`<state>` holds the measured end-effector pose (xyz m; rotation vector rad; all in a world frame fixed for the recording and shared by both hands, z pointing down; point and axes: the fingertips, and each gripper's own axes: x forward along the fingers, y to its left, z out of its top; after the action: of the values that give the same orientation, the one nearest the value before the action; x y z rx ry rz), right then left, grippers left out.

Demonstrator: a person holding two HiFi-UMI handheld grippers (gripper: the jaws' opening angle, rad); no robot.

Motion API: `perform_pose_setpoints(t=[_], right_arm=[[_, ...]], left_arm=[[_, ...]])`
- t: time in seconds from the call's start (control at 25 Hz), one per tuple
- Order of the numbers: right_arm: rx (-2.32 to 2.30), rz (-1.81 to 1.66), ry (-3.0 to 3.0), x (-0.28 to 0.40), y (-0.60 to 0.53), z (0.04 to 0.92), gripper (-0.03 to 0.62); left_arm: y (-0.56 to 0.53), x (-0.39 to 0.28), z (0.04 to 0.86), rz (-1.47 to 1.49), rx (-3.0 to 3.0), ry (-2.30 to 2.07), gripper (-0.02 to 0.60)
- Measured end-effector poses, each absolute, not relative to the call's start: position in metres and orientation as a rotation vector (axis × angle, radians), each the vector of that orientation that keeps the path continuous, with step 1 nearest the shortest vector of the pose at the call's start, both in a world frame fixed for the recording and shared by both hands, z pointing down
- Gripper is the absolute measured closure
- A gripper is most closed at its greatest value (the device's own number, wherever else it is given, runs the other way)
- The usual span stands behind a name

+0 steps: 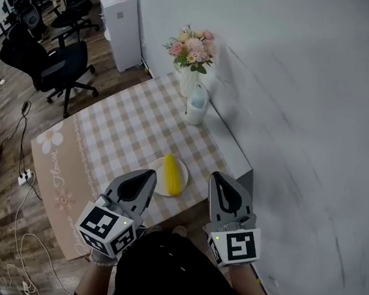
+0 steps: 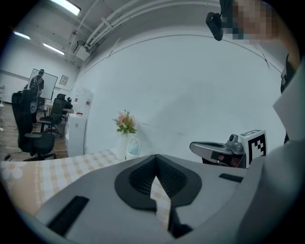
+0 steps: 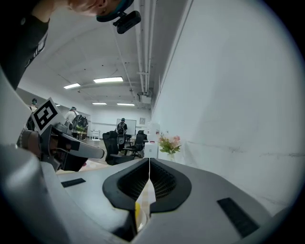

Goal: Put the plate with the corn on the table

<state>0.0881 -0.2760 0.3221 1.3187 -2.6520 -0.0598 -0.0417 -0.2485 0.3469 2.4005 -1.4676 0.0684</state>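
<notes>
- Already empty, the left gripper point(image 1: 147, 174) is clenched with its jaws pressed together and nothing between them; the left gripper view shows only checked cloth through the slit behind the tips.
- Likewise clenched on nothing, the right gripper point(image 1: 218, 176) hangs level with its partner, both held close to the person's body over the near edge of the table point(image 1: 107, 135).
- Between and beyond the two grippers, the plate point(image 1: 186, 173) sits flat on the checked tablecloth near that edge, touched by neither claw, with the corn point(image 1: 172, 174) lying lengthwise across it.
- Farther back, a vase of flowers point(image 1: 191, 56) and a pale jug point(image 1: 197, 104) stand by the wall, well apart from the plate.
- Judged from this, the placing looks done: the plate is down and let go, and little seems left beyond drawing the hands away.
</notes>
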Motion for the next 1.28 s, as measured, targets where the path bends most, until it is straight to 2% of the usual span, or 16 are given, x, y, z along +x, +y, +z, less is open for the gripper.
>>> perform_pose_setpoints(t=[1.28], right_arm=[[1.356,-0.049,-2.605,0.0913,-0.2724,0.3223,0.554]], left_arm=[[-0.2475,-0.0328,0.3396,0.017,2.448,-1.427,0.569]])
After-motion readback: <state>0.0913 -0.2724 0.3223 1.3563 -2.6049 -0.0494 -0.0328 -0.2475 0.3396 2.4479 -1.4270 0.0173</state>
